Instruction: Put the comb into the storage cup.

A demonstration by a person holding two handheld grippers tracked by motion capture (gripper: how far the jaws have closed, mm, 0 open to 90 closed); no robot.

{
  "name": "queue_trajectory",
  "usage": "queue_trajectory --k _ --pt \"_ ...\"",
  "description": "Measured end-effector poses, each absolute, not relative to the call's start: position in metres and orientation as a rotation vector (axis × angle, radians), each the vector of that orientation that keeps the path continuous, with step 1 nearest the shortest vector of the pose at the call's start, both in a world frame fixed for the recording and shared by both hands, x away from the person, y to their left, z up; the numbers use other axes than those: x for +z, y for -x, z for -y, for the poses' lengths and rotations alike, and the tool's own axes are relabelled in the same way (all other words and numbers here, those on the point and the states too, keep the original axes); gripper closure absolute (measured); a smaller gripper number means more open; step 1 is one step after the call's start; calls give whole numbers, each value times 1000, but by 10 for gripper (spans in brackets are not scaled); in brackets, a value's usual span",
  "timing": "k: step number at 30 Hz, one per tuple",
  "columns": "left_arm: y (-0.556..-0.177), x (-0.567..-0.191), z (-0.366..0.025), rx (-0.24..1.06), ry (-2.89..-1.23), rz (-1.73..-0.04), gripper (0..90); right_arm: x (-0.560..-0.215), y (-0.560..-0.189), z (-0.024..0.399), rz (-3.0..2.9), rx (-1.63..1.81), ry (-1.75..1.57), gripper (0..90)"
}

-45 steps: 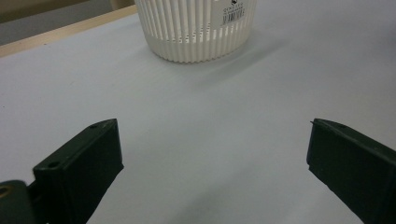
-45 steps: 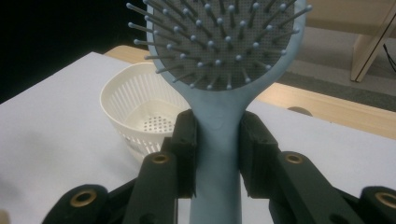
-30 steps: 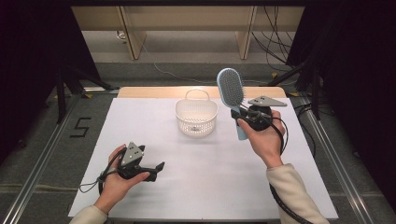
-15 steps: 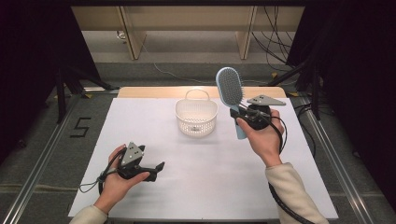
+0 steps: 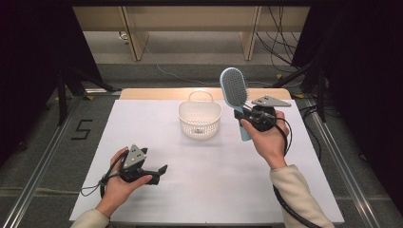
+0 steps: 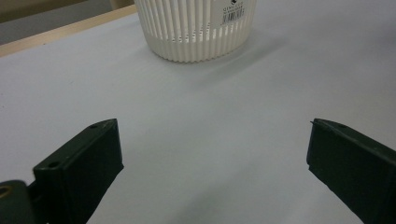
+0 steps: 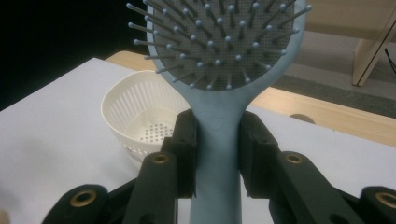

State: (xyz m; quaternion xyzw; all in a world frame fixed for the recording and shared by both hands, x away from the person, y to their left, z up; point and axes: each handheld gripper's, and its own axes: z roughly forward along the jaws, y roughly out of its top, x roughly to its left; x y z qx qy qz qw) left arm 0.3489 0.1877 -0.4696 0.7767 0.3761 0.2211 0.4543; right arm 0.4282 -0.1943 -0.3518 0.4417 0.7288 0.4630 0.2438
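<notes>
Jaws of the right gripper (image 7: 217, 154) clamp the handle of the blue hairbrush (image 5: 234, 90), held upright above the table beside the white basket (image 5: 200, 119). Pickup looks done; placement in the empty basket probably remains. Left gripper (image 5: 159, 172) rests open, idle.

Light blue hairbrush (image 5: 235, 92) with grey bristle pad, white slotted basket (image 5: 200, 118), white table (image 5: 209, 190)

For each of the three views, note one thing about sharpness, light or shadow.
High view: even light on the white table, dark surroundings at both sides. Left gripper view: the left gripper jaws look soft and blurred up close, and the basket casts a faint shadow. Right gripper view: the hairbrush bristles are sharp, against a black backdrop on the left.
</notes>
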Motion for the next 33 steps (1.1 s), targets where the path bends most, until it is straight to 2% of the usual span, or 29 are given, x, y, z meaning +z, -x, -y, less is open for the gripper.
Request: queue_trajectory --k 33 --pt "-349 -470 -188 545 -1914 -931 28 -352 -433 191 -1989 1272 -1201 706"
